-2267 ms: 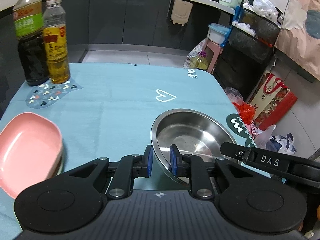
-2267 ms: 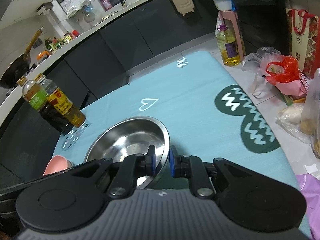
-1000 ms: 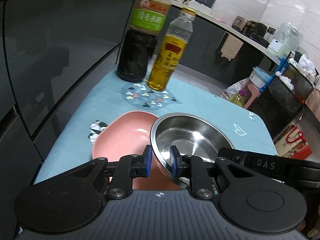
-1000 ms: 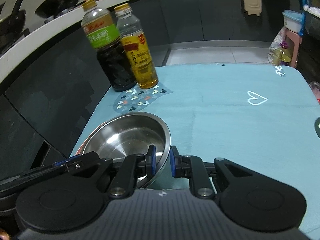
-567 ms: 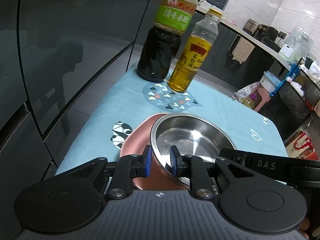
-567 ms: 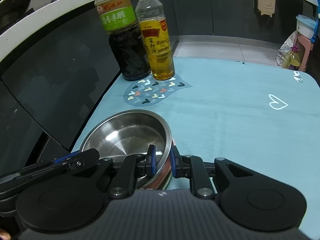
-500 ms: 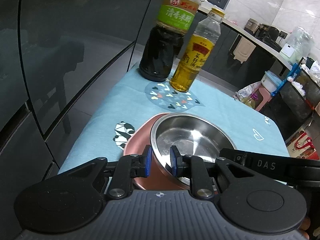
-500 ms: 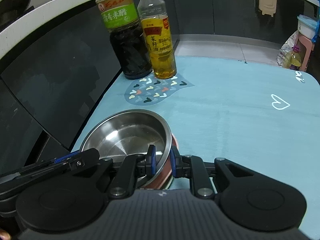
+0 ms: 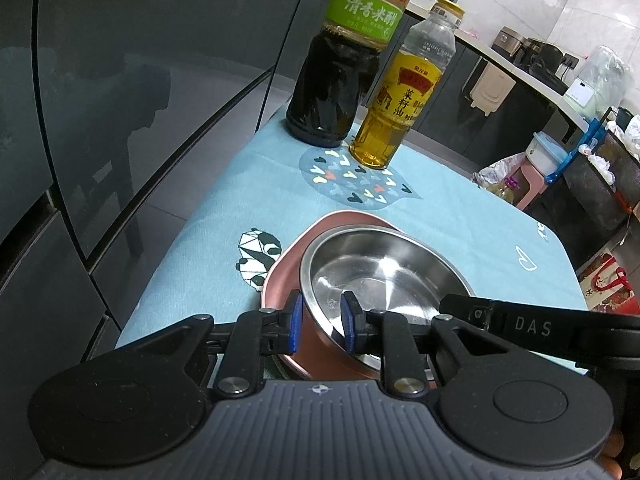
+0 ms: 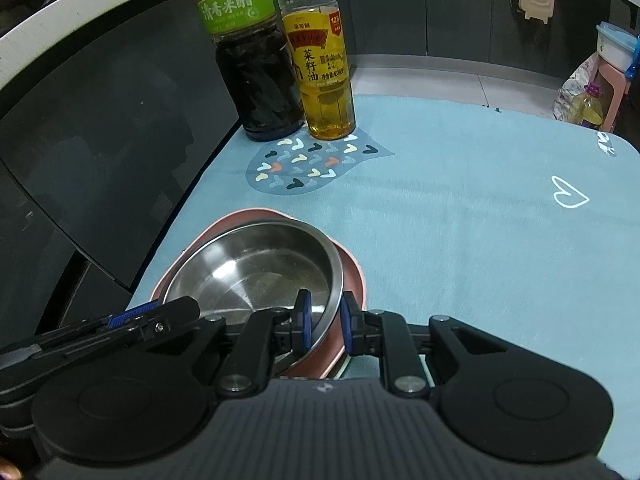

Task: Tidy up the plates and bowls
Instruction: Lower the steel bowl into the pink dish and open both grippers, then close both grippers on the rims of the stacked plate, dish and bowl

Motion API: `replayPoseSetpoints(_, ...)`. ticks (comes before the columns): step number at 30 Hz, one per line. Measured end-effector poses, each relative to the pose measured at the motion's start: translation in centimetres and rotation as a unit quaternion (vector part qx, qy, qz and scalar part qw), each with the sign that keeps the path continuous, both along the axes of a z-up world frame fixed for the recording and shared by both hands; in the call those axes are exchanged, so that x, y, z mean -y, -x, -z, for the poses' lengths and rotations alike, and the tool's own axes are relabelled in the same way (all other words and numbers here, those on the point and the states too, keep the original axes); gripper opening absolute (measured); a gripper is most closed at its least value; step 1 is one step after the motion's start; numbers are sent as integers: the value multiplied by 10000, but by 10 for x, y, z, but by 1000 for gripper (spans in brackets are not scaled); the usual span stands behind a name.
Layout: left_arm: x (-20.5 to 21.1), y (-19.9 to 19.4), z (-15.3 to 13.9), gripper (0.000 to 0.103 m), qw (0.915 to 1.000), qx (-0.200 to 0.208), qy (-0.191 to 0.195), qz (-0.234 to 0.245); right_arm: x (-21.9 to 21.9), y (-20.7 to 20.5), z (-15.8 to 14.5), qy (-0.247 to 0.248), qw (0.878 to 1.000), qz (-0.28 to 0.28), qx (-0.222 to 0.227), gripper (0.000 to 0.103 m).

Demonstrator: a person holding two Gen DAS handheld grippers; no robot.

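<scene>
Sitting inside the pink plate (image 9: 282, 280) now, the steel bowl (image 9: 372, 268) was hanging clear over the cloth 2.3 s back. Left gripper (image 9: 319, 322) straddles the near rim, jaws loosening with the rim between them; right gripper (image 10: 324, 320) is clenched on the rim. Bowl's shiny, empty, just ahead of both tongs.
</scene>
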State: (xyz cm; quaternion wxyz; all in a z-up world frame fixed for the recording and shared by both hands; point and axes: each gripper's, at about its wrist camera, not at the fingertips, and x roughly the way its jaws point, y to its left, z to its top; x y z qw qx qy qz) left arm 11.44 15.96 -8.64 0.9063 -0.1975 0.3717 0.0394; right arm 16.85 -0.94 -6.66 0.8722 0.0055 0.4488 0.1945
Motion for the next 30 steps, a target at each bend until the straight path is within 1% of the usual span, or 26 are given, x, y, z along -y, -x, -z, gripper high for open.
replayPoseSetpoints(7,-2,-2,5,19,10000,-82,27,-15,-2,-2,4,-2,10000,7,-62,0)
replayPoseSetpoints(12,-3,-2,5,24,10000,-62,65,29,-2,-2,4,-32,10000,0,-78,0)
replayPoseSetpoints(20,-4,3,2,27,10000,5,55,19,6,1,-1,-180,9998,80,-18,0)
replayPoseSetpoints(21,-4,4,1,27,10000,18,47,10,8,2,-2,-228,9997,85,-9,1)
replayPoseSetpoints(22,-4,5,0,27,10000,32,40,1,8,3,-4,-241,9997,104,6,6)
replayPoseSetpoints(23,-4,6,-2,27,10000,59,42,-3,9,3,-5,-223,9996,142,33,10)
replayPoseSetpoints(27,-7,12,-9,29,9998,199,54,-24,16,4,-8,-248,9994,253,61,11)
replayPoseSetpoints(30,-10,16,-13,32,9995,295,-11,-119,21,2,-7,-280,9990,350,-9,15)
